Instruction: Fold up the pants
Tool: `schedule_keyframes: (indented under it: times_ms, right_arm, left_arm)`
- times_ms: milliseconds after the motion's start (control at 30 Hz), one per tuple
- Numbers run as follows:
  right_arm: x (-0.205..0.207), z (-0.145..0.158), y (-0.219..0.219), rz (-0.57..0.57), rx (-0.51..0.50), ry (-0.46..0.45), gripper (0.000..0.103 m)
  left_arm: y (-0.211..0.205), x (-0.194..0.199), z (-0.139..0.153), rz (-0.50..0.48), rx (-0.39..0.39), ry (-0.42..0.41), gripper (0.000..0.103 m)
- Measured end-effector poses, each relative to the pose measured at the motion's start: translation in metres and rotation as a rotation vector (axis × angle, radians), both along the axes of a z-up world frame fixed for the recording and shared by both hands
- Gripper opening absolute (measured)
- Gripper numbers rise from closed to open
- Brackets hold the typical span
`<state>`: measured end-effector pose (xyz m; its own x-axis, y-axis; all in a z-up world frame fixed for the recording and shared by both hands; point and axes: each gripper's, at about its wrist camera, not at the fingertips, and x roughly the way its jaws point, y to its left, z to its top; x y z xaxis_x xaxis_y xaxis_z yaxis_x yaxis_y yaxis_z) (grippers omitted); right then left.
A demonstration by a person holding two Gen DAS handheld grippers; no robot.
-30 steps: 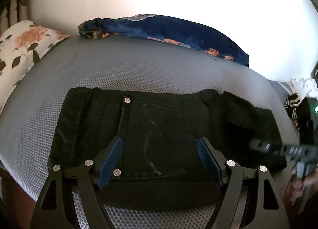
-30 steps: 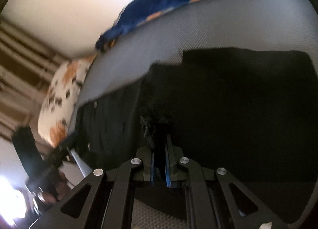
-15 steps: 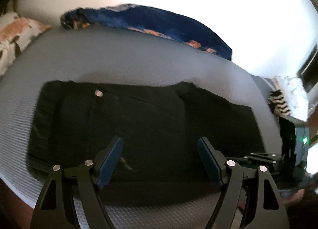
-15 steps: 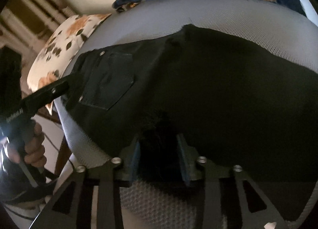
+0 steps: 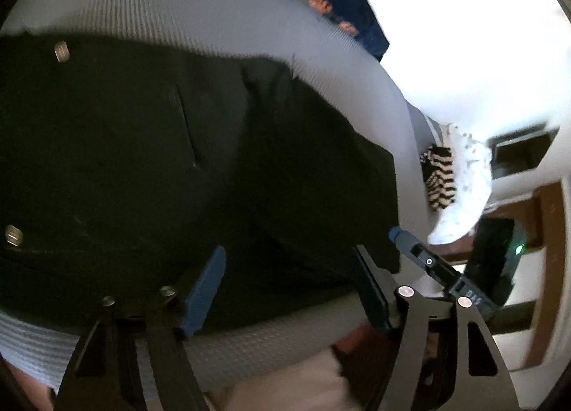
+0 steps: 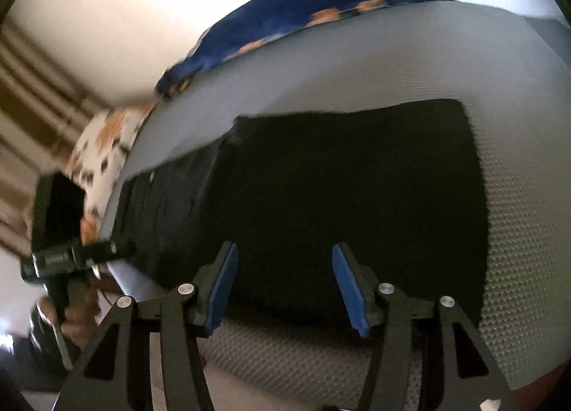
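Observation:
The black pants [image 5: 150, 147] lie folded flat on the grey mesh mattress [image 5: 200, 22]. They also show in the right wrist view [image 6: 342, 189] as a dark rectangle. My left gripper [image 5: 289, 268] is open and empty, low over the near edge of the pants. My right gripper [image 6: 283, 268] is open and empty over the near edge of the folded leg part. The right gripper's tip also shows in the left wrist view [image 5: 410, 247], by the pants' right corner. The left gripper shows at the left in the right wrist view [image 6: 71, 254].
A blue floral blanket [image 6: 303, 15] lies along the far edge of the mattress by the white wall. A floral pillow [image 6: 103, 147] sits at the left end. Striped and white clothes [image 5: 449, 182] lie past the right end. The mattress edge is just under both grippers.
My right gripper has opened and let go of the pants' leg end, which now lies flat. My left gripper has swung to the right and come closer to the pants.

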<state>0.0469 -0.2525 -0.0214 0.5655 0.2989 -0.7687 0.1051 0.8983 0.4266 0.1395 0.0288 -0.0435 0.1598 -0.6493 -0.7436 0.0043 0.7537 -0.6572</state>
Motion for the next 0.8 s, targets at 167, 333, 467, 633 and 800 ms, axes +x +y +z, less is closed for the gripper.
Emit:
schedule_keyframes:
  times_ms: [167,333,467,633,800]
  right_arm:
    - [-0.002,-0.004,-0.012,-0.056,0.033,-0.009,0.054]
    - [-0.003,-0.007,-0.019,-0.084,0.057,-0.011,0.054]
    - [-0.004,-0.007,-0.024,-0.097,0.067,-0.012,0.054]
    - [-0.002,-0.009,-0.026,-0.106,0.062,-0.001,0.054]
    - [-0.006,-0.012,-0.030,-0.136,0.033,0.024,0.054]
  left_arm:
    - [-0.010,0.008,-0.021,0.017,-0.028,0.124,0.054]
    - [-0.020,0.010,-0.034,0.024,-0.039,0.173,0.053]
    - [-0.024,0.008,-0.037,0.017,-0.068,0.185,0.047]
    - [-0.038,0.002,-0.044,-0.014,-0.057,0.164,0.015]
    - [-0.034,-0.010,-0.034,-0.018,-0.062,0.113,0.009]
